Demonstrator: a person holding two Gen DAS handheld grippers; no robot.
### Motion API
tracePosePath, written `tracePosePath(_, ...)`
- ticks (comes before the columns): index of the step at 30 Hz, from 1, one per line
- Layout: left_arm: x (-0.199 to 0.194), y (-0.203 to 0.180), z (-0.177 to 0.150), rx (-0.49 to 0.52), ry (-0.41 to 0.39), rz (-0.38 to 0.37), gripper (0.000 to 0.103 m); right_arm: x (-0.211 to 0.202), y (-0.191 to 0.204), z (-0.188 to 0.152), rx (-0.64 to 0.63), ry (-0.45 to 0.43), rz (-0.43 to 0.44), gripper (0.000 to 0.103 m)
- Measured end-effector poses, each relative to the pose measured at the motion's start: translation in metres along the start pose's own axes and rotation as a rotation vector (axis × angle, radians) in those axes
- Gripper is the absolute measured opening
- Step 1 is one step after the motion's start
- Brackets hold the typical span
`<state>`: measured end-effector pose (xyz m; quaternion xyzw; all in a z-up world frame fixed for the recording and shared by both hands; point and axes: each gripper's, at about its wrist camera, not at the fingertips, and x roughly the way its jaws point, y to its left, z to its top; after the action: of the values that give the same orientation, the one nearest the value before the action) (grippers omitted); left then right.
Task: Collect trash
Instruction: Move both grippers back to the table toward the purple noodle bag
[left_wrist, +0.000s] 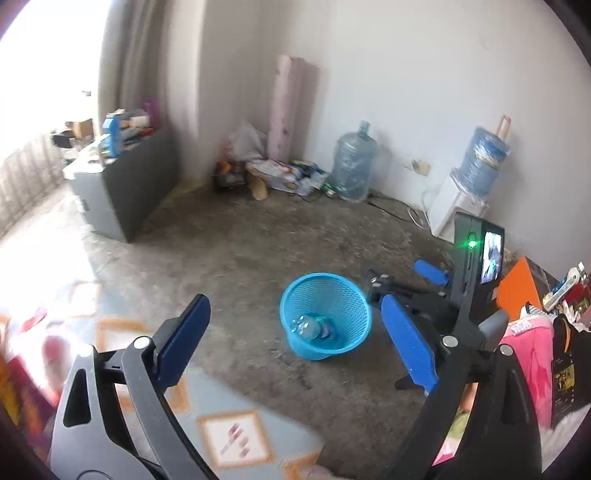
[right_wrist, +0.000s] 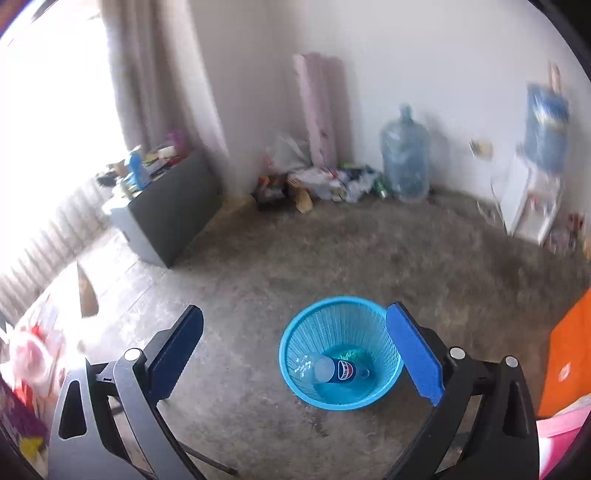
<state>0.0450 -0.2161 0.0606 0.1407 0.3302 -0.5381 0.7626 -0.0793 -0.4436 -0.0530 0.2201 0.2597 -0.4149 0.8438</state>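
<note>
A: Nearest first, what are the grippers doing?

B: The left gripper (left_wrist: 295, 343) and the right gripper (right_wrist: 295, 354) both stand spread wide with nothing between their fingers.

A: And the trash?

B: One plastic bottle (right_wrist: 334, 370) lies on its side inside the single blue basket (right_wrist: 295, 332) on the concrete floor (right_wrist: 332, 251).

A: Farther back?

B: Two big water jugs: one (right_wrist: 405, 155) on the floor by the wall, one (left_wrist: 485, 162) mounted on a white dispenser (left_wrist: 448, 206). Between them and the corner, a litter pile (right_wrist: 325, 184).

Bare concrete floor (right_wrist: 332, 258) under blue basket (right_wrist: 295, 384), perhaps dusty.
</note>
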Motion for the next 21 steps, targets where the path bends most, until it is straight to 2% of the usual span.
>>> tracePosePath(4,-0.062,0.043,-0.031,-0.125,-0.062,0.014,0.093,-0.039,0.045,-0.009,-0.137,-0.070,-0.030,0.096)
tracePosePath(6,-0.101,0.070,-0.053,-0.203,-0.108,0.076,0.094,-0.057,0.066,-0.016,-0.204,-0.112,0.019,0.096)
tracePosePath(9,-0.159,0.106,-0.089,-0.291,-0.174,0.203,0.094,-0.078,0.092,-0.024,-0.263,-0.138,0.165,0.097)
tracePosePath(11,-0.199,0.129,-0.117,-0.357,-0.230,0.303,0.094,-0.089,0.107,-0.027,-0.280,-0.136,0.299,0.097)
tracePosePath(16,-0.258,0.167,-0.167,-0.471,-0.303,0.495,0.094,-0.111,0.139,-0.034,-0.315,-0.147,0.472,0.096)
tracePosePath(19,-0.267,0.181,-0.187,-0.517,-0.314,0.520,0.094,-0.113,0.156,-0.038,-0.326,-0.096,0.548,0.096)
tracePosePath(21,-0.262,0.189,-0.197,-0.548,-0.306,0.506,0.094,-0.111,0.168,-0.040,-0.323,-0.038,0.621,0.096)
